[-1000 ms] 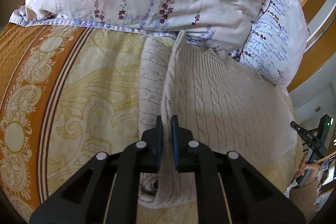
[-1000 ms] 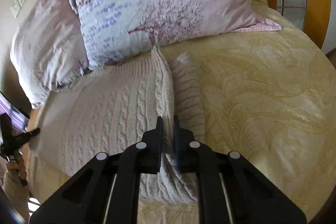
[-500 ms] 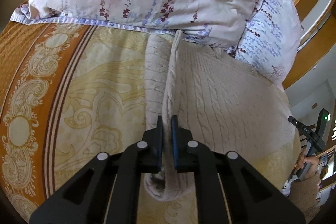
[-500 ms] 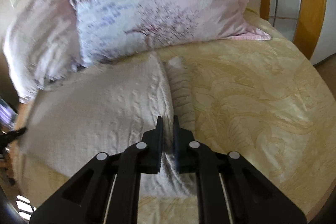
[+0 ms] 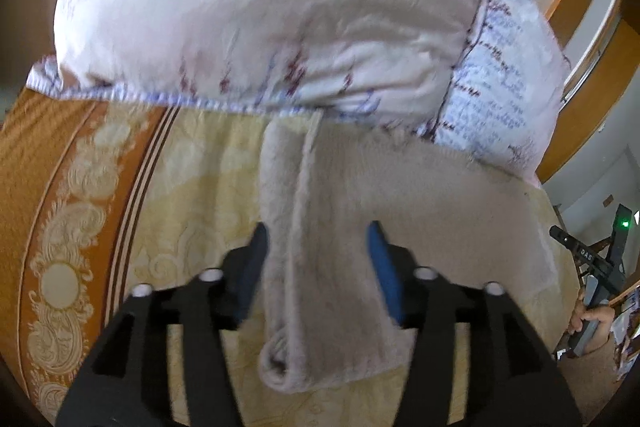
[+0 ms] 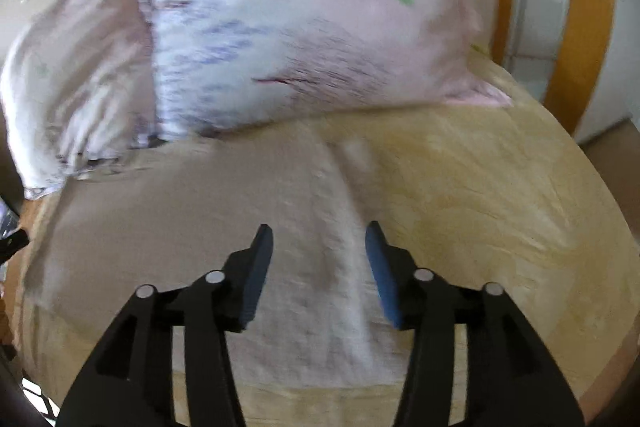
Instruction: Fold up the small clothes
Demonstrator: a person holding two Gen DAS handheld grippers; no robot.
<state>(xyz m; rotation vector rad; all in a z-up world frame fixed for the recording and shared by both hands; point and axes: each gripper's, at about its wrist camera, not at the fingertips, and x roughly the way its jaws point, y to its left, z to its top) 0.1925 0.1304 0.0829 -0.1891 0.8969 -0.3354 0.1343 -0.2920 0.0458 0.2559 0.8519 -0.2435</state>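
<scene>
Sweater [image 5: 384, 211]: cream knit, blurred, flat on the yellow patterned bedspread [image 5: 200, 195], centre frame below the floral pillows [image 5: 280, 19].
Sleeve [image 5: 288, 227]: folded strip, lower centre.
My left gripper [image 5: 318, 259]: fingers apart, straddling the sleeve.
My right gripper [image 6: 318, 261]: fingers apart above the sweater.

My left gripper [image 5: 318, 255] has its jaws spread wide; my right gripper [image 6: 319, 257] is spread just as wide, both angled forward and down.
</scene>
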